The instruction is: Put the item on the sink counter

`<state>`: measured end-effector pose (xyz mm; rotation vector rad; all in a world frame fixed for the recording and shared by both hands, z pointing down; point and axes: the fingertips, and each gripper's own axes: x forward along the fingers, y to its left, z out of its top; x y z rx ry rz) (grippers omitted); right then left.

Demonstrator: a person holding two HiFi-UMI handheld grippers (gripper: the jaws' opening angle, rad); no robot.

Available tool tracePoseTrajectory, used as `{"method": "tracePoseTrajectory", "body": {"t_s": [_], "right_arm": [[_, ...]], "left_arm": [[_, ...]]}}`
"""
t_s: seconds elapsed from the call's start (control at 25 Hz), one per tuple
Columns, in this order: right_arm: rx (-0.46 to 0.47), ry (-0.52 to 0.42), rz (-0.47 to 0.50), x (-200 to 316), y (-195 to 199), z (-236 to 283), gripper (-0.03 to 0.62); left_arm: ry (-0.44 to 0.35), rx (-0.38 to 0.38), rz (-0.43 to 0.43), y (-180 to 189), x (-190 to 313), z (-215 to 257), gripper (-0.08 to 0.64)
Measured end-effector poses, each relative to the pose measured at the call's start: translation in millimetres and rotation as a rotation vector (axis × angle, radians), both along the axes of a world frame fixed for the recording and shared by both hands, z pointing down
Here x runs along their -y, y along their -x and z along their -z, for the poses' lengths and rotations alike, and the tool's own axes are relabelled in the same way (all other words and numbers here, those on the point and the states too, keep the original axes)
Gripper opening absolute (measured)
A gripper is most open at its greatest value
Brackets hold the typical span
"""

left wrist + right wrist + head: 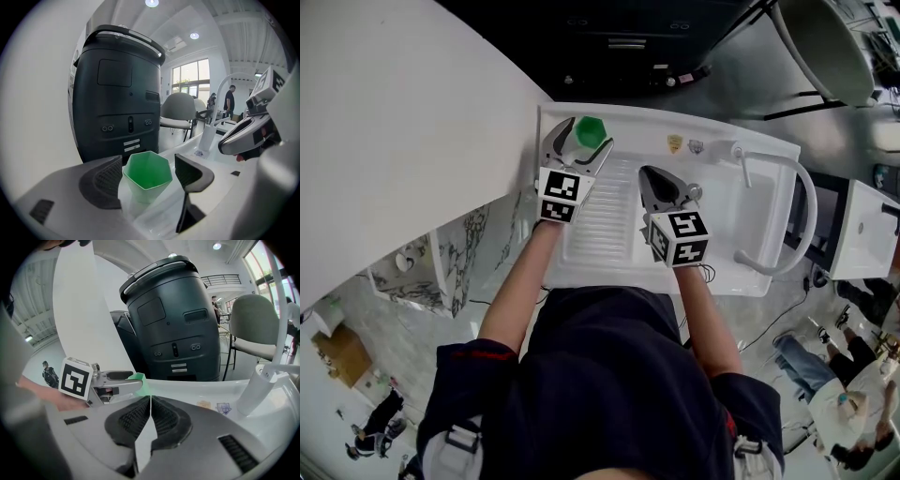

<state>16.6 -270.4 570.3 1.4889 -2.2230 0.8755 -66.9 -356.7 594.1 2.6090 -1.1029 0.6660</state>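
A green hexagonal cup [591, 130] stands upright on the far left corner of the white sink counter [628, 122]. My left gripper [581, 138] is around it and open. In the left gripper view the cup [147, 175] sits between the two dark pads [104, 180]; the left pad is at its side and a thin gap shows on the right. My right gripper [649, 174] hovers beside it over the ridged drainboard [600, 220], shut with nothing in it. The right gripper view shows its pads pressed together [150, 404] and the left gripper [112, 383] ahead of them.
A tall white curved faucet [802, 202] rises at the counter's right end. A large dark bin-like machine [173, 319] stands just behind the counter. A white wall panel [394, 112] borders the left side. A grey chair [825, 37] and people are farther off.
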Motion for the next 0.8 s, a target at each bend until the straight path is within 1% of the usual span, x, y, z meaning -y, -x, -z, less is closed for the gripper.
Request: {"method": "tracePoseTrajectory", "body": {"t_s": [0.12, 0.28, 0.48, 0.64, 0.8], "right_arm": [[-0.004, -0.01, -0.008, -3.0, -5.1, 4.2, 0.035], [-0.008, -0.027, -0.017, -4.0, -11.4, 11.8, 0.035], [-0.01, -0.049, -0.023, -4.3, -18.3, 20.0, 0.035], [-0.014, -0.066, -0.015, -8.6, -20.0, 27.0, 0.035], [-0.017, -0.086, -0.007, -11.6, -22.3, 35.8, 0.035]], "left_arm": [[-0.004, -0.014, 0.005, 0.0, -5.5, 8.7, 0.339], [-0.012, -0.052, 0.019, 1.1, -11.9, 24.0, 0.339], [-0.003, -0.075, 0.02, 1.4, -22.7, 38.5, 0.336], [-0.017, -0.091, 0.039, 2.6, -31.5, 51.8, 0.256], [-0.031, -0.116, 0.041, -3.0, -42.7, 68.2, 0.199]]}}
